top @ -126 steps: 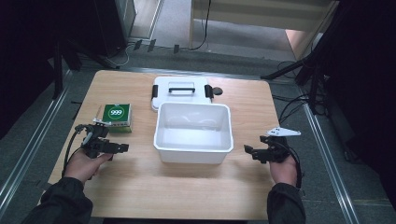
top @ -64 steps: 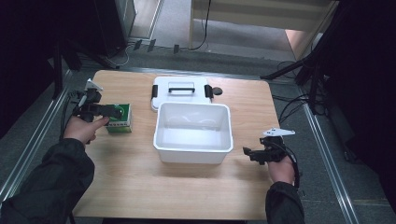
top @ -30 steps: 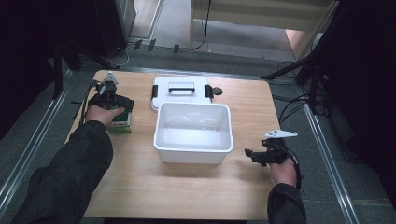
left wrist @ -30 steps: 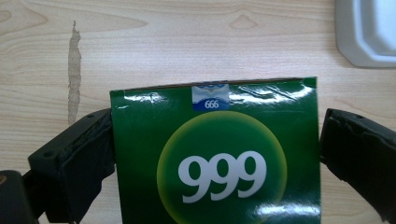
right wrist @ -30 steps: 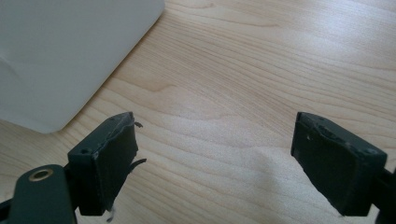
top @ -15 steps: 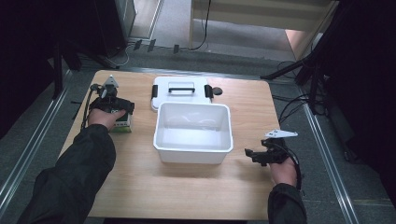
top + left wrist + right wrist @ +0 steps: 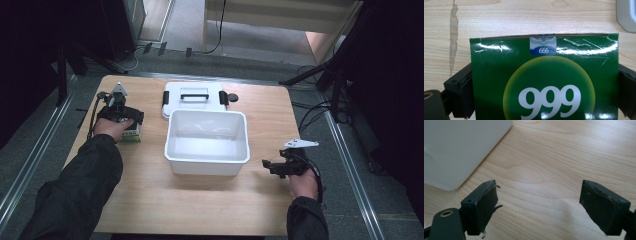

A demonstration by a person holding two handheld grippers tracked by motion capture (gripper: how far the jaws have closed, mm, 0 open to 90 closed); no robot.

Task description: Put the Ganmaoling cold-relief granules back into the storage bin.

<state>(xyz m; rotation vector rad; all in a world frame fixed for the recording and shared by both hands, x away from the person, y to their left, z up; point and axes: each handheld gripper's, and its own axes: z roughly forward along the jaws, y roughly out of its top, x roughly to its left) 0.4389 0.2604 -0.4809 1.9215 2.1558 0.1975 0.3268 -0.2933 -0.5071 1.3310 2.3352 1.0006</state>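
A green box [image 7: 131, 136] printed "999" lies on the wooden table [image 7: 150, 200] at the left. My left gripper [image 7: 125, 117] is on top of it, and the hand hides most of it in the high view. In the left gripper view the green box [image 7: 544, 82] sits between the two black jaws, which press against its left and right sides, so the left gripper [image 7: 545, 75] is shut on it. My right gripper [image 7: 267, 166] rests low at the table's right, jaws wide apart. Between the right gripper's [image 7: 537, 192] jaws there is bare wood.
A white open bin [image 7: 206, 162] stands in the middle of the table, with its corner [image 7: 456, 150] showing left of the right jaws. A white lid [image 7: 192, 97] with a handle and black clips lies behind it. The table's right edge is close to my right hand.
My left gripper went from the table's front left up to the green box and settled over it with the jaws at its sides. The right gripper has hardly moved.
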